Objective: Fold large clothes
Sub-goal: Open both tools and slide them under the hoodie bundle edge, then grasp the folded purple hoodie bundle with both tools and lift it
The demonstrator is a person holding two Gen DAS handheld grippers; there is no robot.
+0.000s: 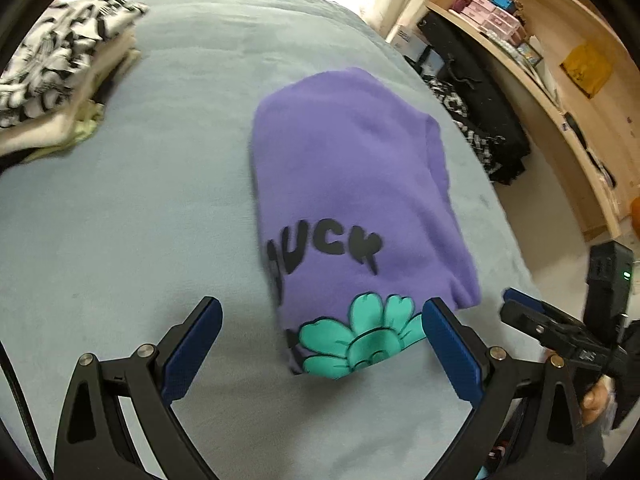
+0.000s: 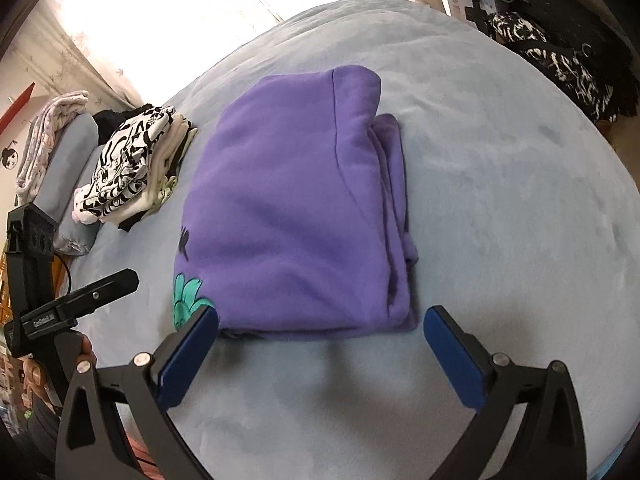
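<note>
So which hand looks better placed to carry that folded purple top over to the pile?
Probably the left gripper: open, at the purple top's near edge, on the side where the pile lies. The right gripper is open too, but farther away.

One purple sweatshirt (image 2: 296, 208), one stack of folded clothes (image 2: 128, 168), two grippers (image 1: 320, 336) (image 2: 320, 340)

The left gripper (image 1: 322, 314) has two black plastic arms with round silver screws and flat, bumpy blue pads (image 1: 450, 350). The right gripper (image 2: 320, 324) looks just the same, black with blue pads (image 2: 188, 354). Each has a boxy black camera block on top; one shows small white lettering, the other a tiny green light.
</note>
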